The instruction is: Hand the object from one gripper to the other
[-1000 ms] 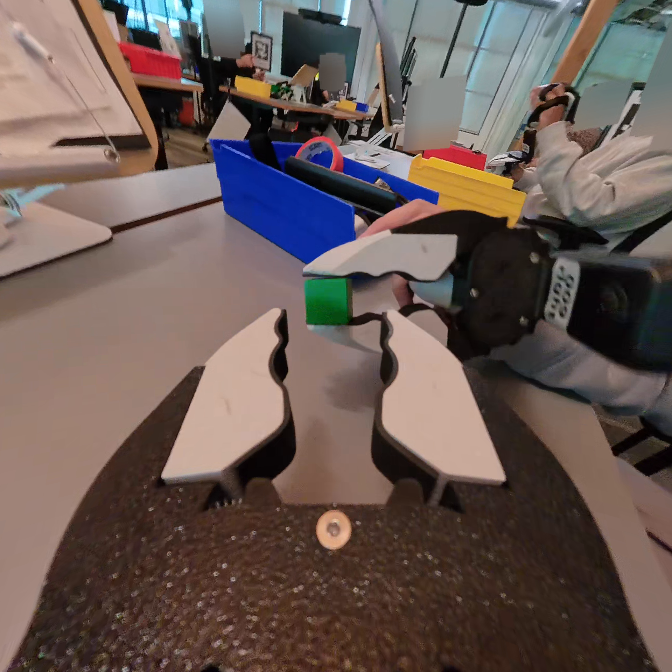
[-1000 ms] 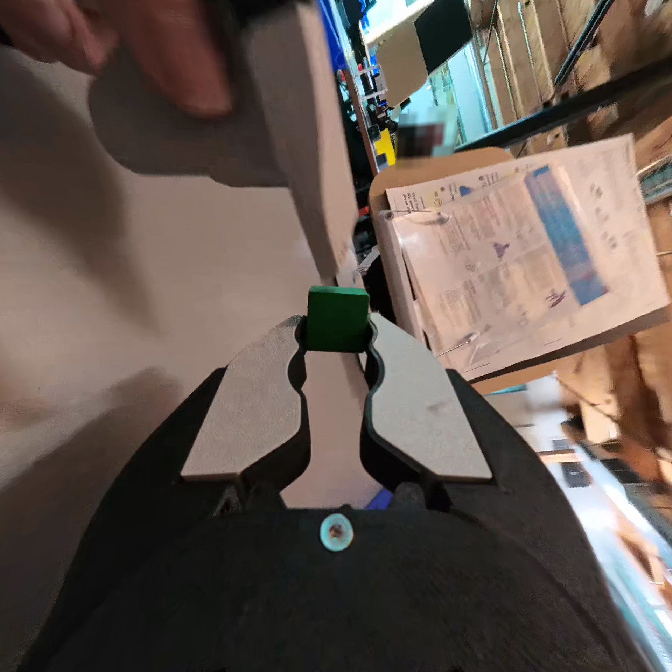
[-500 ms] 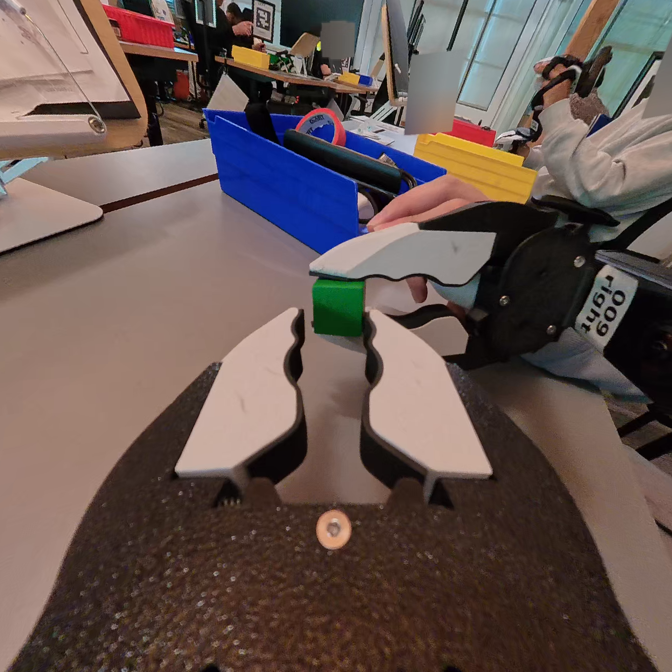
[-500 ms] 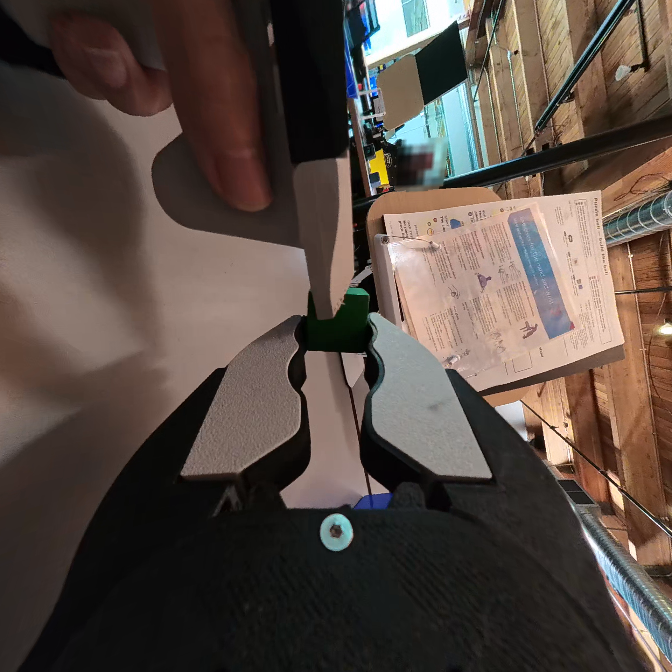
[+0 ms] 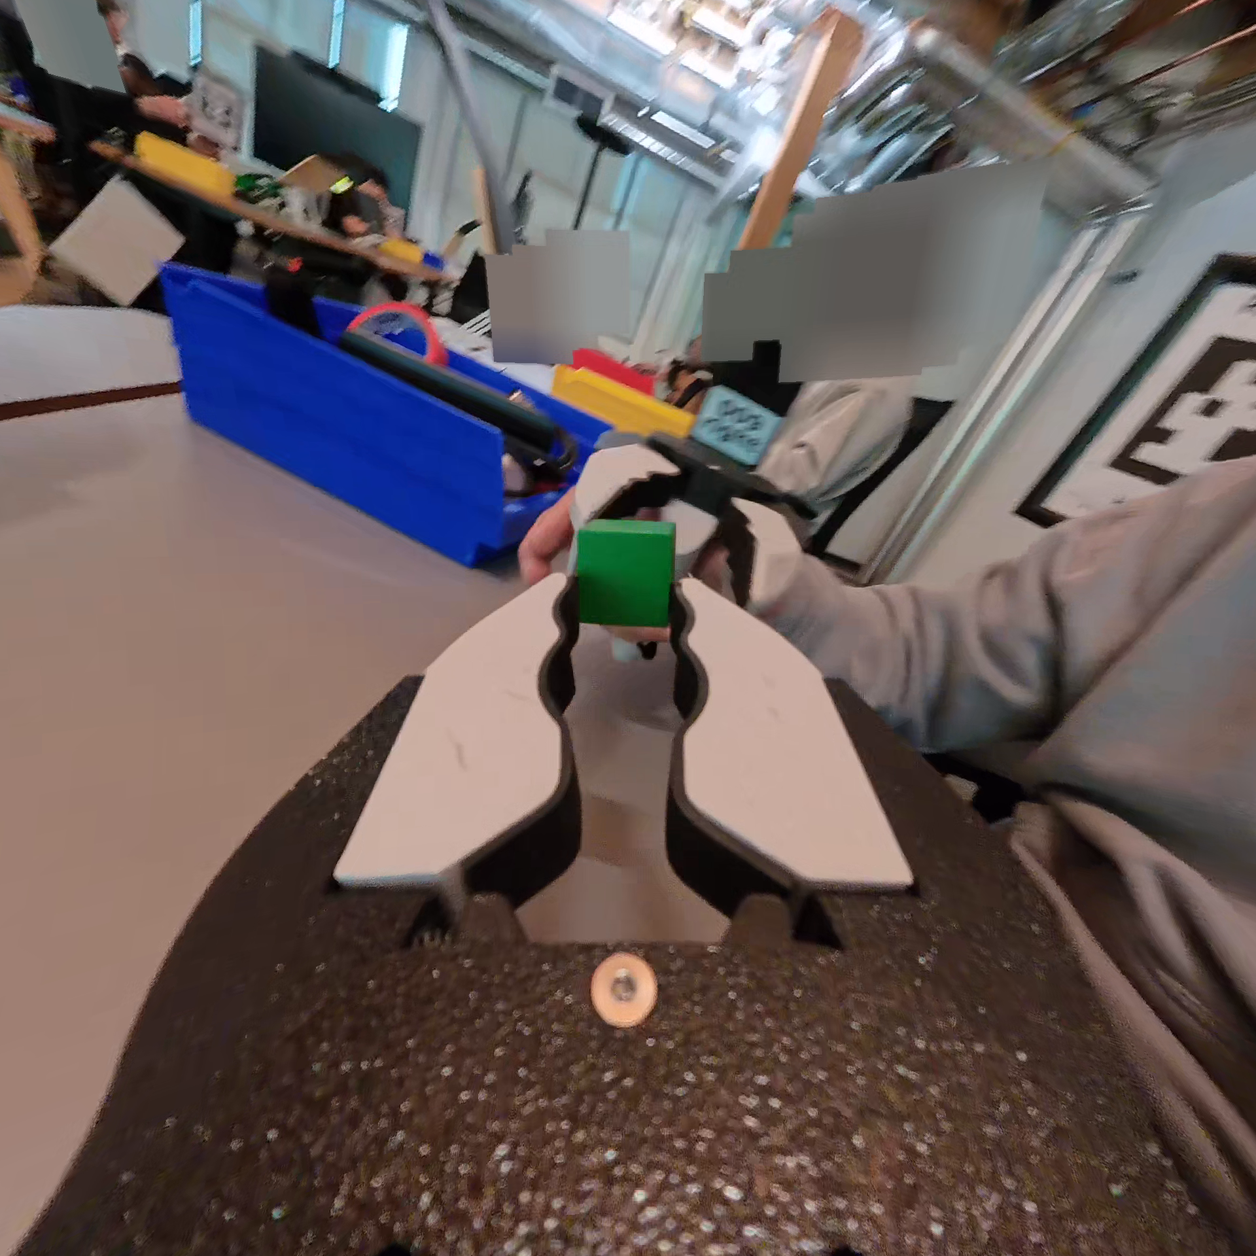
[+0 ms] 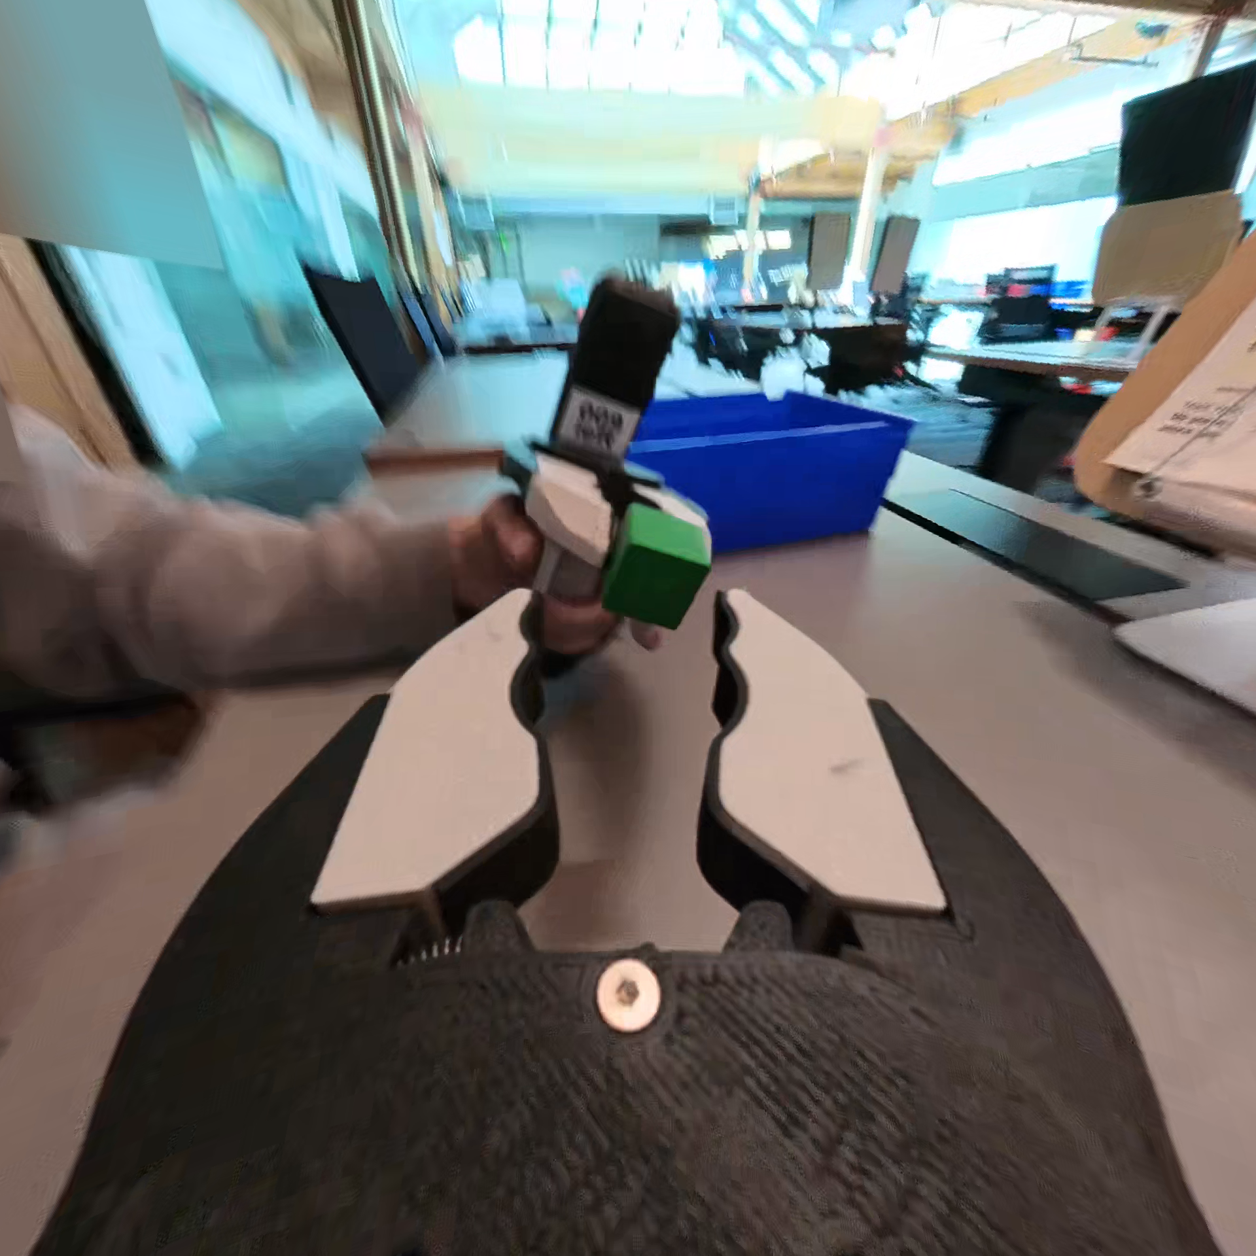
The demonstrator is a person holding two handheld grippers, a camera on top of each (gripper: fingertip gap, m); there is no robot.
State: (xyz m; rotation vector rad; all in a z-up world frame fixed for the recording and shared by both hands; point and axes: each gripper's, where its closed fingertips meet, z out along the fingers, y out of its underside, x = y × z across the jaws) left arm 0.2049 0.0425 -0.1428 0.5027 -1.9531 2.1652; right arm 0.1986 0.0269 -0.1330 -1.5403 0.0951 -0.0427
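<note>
- left claw [image 5: 624, 601]: pinching the green cube [image 5: 624, 574] right at its tips, dead ahead at 12 o'clock in its own view. Fingers sit on two opposite flat faces, and the cube is up off the grey worktop [image 5: 204, 612].
- green cube: looks like a small solid block, wood or plastic I'd guess, so light and stiff, no squish. The faces look smooth, so it could slip or twist if caught by an edge. Best hold is flat on two opposite faces, square-on, not on corners.
- right claw [image 6: 622, 629]: spread wide with nothing in it. In its view the cube [image 6: 656, 578] sits at about 12 o'clock, just past the fingertips and not between them.
- blue bin [image 5: 340, 421]: on the worktop at roughly 10 o'clock from the left claw, well apart from the cube.
- handover looks done to me, with the cube only in the left one.
</note>
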